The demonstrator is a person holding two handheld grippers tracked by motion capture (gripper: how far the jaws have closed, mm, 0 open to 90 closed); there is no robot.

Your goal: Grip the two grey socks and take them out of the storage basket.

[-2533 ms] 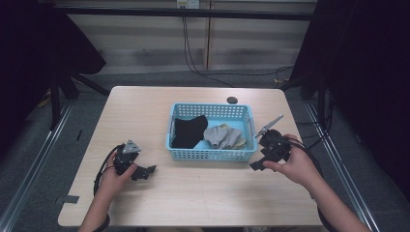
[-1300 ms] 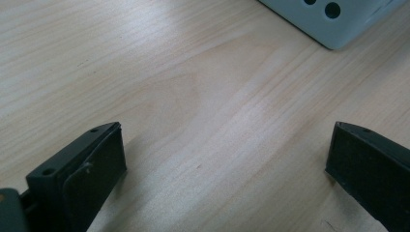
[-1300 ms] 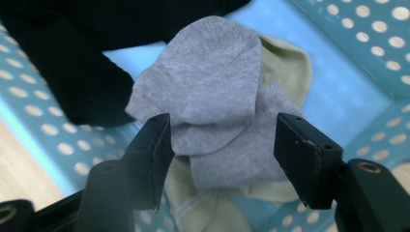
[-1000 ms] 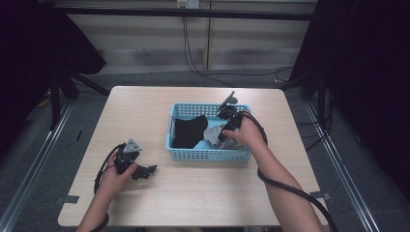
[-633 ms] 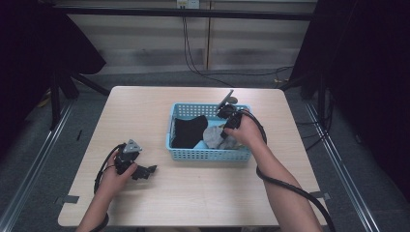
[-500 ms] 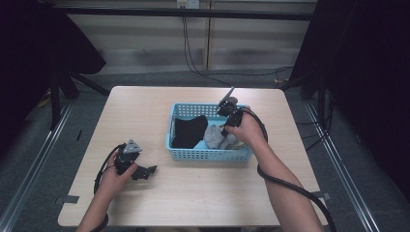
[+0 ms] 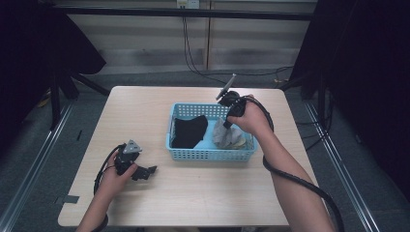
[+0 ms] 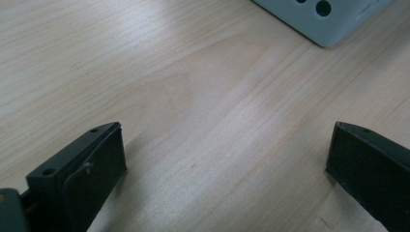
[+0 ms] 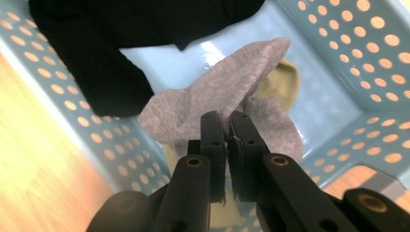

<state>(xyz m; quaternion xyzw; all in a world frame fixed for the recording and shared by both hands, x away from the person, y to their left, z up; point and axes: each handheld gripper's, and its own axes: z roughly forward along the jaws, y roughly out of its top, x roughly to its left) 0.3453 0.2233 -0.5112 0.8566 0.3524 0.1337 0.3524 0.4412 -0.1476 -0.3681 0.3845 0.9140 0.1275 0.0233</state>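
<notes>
Compared with a second ago, the right gripper (image 7: 227, 122) is seen raised above the blue basket (image 7: 211, 153), its jaws just pinched shut on a grey sock (image 9: 227, 104), which is lifted partly clear. One black garment (image 7: 189, 131) and one beige sock (image 9: 283, 82) are left inside. The left gripper (image 8: 225, 169) is held wide open, empty, on the table (image 7: 193, 193).

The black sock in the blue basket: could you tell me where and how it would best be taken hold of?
Probably from straight above, at the raised fold near the middle of the black sock. It lies crumpled flat in the basket's left half, so the walls block a sideways approach, and the grey sock stays pinched in the right gripper.
</notes>
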